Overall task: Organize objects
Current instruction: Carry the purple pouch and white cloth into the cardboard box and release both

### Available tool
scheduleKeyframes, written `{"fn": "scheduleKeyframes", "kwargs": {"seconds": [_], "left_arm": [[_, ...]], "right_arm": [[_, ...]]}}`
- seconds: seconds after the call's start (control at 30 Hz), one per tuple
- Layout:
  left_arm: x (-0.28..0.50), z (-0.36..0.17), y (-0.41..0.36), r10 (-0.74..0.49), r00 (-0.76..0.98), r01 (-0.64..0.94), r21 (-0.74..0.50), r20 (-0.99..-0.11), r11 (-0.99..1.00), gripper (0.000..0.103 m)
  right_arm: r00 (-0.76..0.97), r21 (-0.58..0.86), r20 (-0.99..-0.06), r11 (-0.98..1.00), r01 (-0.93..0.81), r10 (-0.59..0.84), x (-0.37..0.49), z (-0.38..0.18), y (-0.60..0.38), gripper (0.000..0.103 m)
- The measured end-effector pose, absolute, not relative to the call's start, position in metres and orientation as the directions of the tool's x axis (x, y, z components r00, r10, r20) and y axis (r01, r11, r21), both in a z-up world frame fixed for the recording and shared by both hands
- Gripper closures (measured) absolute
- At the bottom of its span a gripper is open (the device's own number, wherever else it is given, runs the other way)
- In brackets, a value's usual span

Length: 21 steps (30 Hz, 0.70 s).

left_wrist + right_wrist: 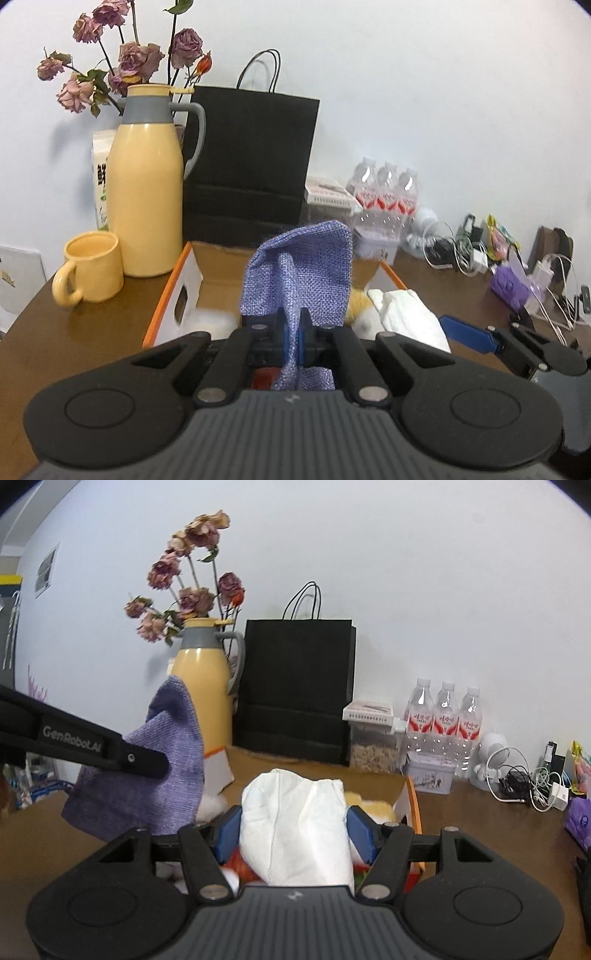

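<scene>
Both tools gripping soft items above the open cardboard box [207, 266]

Left tool [291, 328] is pinching the purple woven cloth [299, 273] with jaws fully closed, cloth standing up over the box. Right tool [293, 832] is holding the white bag [295, 827] at roughly half opening, pads pressing its sides. Box is sitting on the brown worktop [85, 332], just beside the yellow flask [146, 199] and the yellow mug [92, 269]

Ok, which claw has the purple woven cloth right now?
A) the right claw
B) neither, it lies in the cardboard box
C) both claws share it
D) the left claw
D: the left claw is pinched shut on the purple woven cloth, while the right claw grips a white crumpled bag over the cardboard box.
</scene>
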<state>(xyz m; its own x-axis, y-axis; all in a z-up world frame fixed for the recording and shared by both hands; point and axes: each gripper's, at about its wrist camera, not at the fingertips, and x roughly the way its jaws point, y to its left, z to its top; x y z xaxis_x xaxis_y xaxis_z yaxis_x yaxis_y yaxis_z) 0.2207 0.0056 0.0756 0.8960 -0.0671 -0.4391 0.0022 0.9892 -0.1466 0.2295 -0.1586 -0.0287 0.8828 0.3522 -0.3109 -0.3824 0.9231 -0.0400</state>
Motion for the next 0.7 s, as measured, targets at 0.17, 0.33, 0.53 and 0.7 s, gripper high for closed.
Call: {"fn": "scheduleKeyframes", "kwargs": {"seconds": [0.17,0.33,0.53,0.7], "left_arm": [[0.257,0.075,0.013,-0.061,0.901,-0.017,-0.175,-0.430,0.984,0.098],[0.288,0.066,0.020,-0.045,0.903,-0.035,-0.179,-0.426,0.983,0.098],[0.323,0.046,0.030,-0.020,0.899,-0.067,-0.184,-0.437,0.981,0.098],[0.338,0.033,0.033,-0.024,0.878,-0.063,-0.166,-0.477,0.984,0.098]], "right_arm": [[0.892,-0.028,-0.306,0.933,-0.358,0.333,0.264,-0.025,-0.148,0.043],[0.890,-0.024,-0.329,0.940,-0.341,0.315,0.299,-0.029,-0.139,0.043],[0.886,-0.009,-0.369,0.953,-0.304,0.280,0.337,-0.048,-0.132,0.043],[0.873,-0.009,-0.398,0.951,-0.310,0.281,0.348,-0.061,-0.133,0.043]]}}
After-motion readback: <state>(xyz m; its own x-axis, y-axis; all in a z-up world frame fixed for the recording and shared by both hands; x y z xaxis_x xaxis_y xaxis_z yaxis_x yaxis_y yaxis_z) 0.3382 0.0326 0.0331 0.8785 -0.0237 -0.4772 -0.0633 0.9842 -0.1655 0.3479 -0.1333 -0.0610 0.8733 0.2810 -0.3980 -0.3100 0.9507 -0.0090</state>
